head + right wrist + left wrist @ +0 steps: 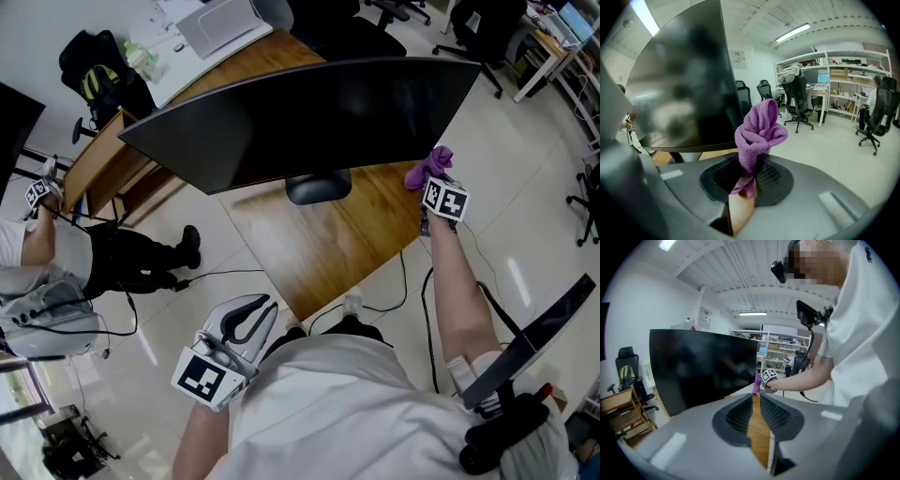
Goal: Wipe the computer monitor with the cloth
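A wide black curved monitor stands on a dark oval base on a wooden desk. My right gripper is at the monitor's right end, shut on a bunched purple cloth. In the right gripper view the cloth sticks up from the right gripper, just right of the screen's edge. My left gripper hangs low by my torso, off the desk. In its own view the left gripper is shut with nothing in it and faces the screen.
Another person crouches on the floor at the left beside cables. A black backpack and a white desk with a laptop lie behind the monitor. Office chairs stand at the back right. The floor is tiled.
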